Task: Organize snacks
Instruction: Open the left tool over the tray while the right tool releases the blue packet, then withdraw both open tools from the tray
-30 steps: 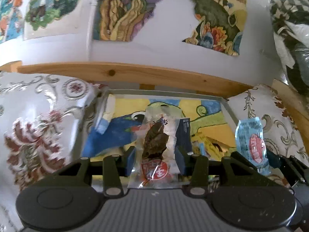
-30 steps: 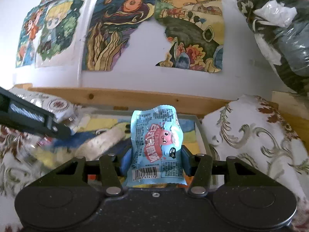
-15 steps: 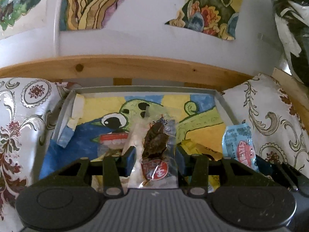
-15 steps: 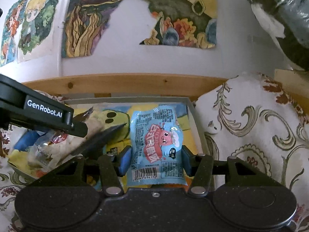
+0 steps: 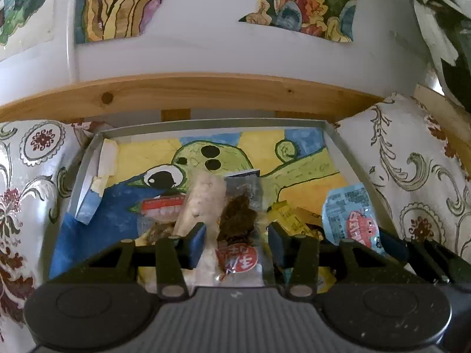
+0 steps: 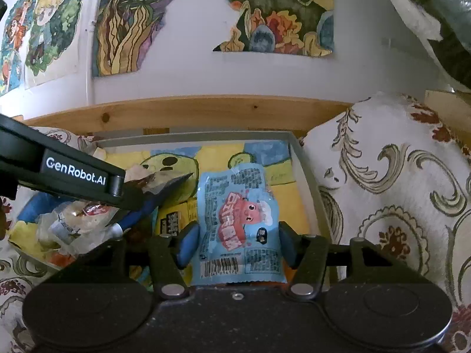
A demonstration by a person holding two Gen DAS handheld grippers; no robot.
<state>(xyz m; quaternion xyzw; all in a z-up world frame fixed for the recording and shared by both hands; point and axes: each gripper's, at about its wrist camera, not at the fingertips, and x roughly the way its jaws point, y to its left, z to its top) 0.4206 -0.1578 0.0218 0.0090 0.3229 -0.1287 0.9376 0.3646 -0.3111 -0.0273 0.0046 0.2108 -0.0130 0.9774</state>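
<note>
Over the grey tray [image 5: 338, 144], my left gripper [image 5: 235, 235] pinches a clear dried-meat packet [image 5: 238, 223]; my right gripper [image 6: 235, 241] clamps a blue snack pouch [image 6: 238, 220] at centre frame.

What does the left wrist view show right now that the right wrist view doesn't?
Only the left wrist view shows the clear packet of dark snack between the left gripper fingers. Only the right wrist view shows the blue packet's barcode and the right gripper holding it. Both show the tray, its frog drawing and the blue packet.
</note>
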